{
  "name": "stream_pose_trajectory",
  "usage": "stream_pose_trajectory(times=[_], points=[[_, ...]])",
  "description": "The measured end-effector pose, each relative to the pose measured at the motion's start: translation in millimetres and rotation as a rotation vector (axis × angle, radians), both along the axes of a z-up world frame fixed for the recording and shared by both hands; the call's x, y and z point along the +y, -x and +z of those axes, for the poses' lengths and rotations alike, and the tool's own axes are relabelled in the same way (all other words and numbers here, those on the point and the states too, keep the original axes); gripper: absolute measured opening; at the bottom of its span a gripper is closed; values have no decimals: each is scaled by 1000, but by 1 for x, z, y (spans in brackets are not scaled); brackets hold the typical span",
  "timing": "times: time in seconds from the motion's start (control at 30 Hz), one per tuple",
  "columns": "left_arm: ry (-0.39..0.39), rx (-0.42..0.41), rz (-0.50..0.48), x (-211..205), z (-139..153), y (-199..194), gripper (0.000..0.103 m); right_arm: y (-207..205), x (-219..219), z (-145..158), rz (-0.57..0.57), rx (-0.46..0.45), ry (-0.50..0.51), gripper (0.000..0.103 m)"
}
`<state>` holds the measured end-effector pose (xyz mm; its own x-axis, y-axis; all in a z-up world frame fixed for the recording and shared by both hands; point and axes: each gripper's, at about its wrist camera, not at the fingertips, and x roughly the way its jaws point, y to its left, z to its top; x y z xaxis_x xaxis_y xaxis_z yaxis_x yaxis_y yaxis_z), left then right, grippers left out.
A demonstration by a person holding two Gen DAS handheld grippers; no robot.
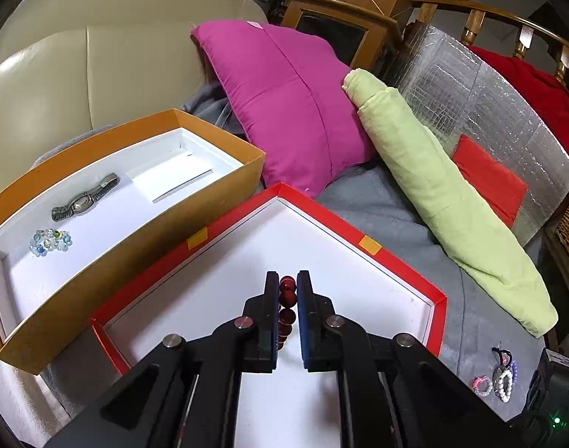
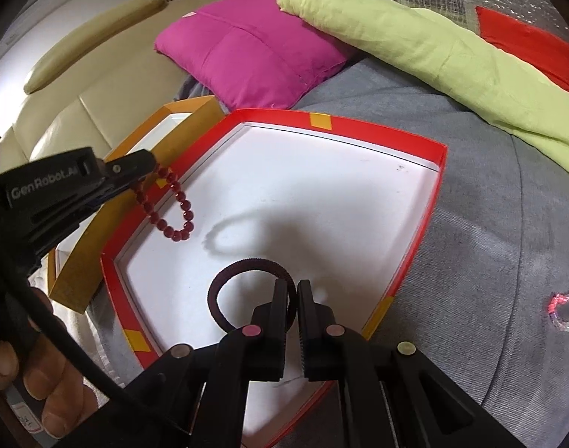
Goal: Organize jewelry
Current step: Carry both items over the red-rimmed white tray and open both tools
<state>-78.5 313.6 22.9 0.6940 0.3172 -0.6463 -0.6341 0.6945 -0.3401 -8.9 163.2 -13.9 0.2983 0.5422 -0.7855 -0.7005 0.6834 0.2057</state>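
Note:
My left gripper point(image 1: 287, 280) is shut on a dark red bead bracelet point(image 1: 287, 296) and holds it above the red box's white floor point(image 1: 359, 291); from the right wrist view the bracelet point(image 2: 172, 205) hangs from that gripper point(image 2: 150, 164) over the red box's left rim point(image 2: 114, 280). My right gripper point(image 2: 291, 285) is shut on a dark maroon hair band point(image 2: 247, 265), held over the red box. The orange box point(image 1: 135, 235) holds a metal watch point(image 1: 84, 198) and a glass-bead bracelet point(image 1: 51, 240).
Several small bracelets point(image 1: 499, 375) lie on the grey blanket at right; a pink-clear one point(image 2: 564, 311) shows in the right wrist view. A magenta cushion point(image 1: 284, 100), green rolled cloth point(image 1: 452, 201) and beige sofa point(image 1: 79, 56) stand behind the boxes.

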Motion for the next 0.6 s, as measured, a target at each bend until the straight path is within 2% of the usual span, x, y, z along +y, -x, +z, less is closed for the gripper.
stream_pose_trajectory(times=[0.5, 0.6], points=[[-1, 15, 7, 3, -3, -1, 10, -2, 3, -1, -9, -2, 17, 7], [27, 24, 13, 7, -8, -2, 10, -3, 3, -2, -15, -3, 24, 18]])
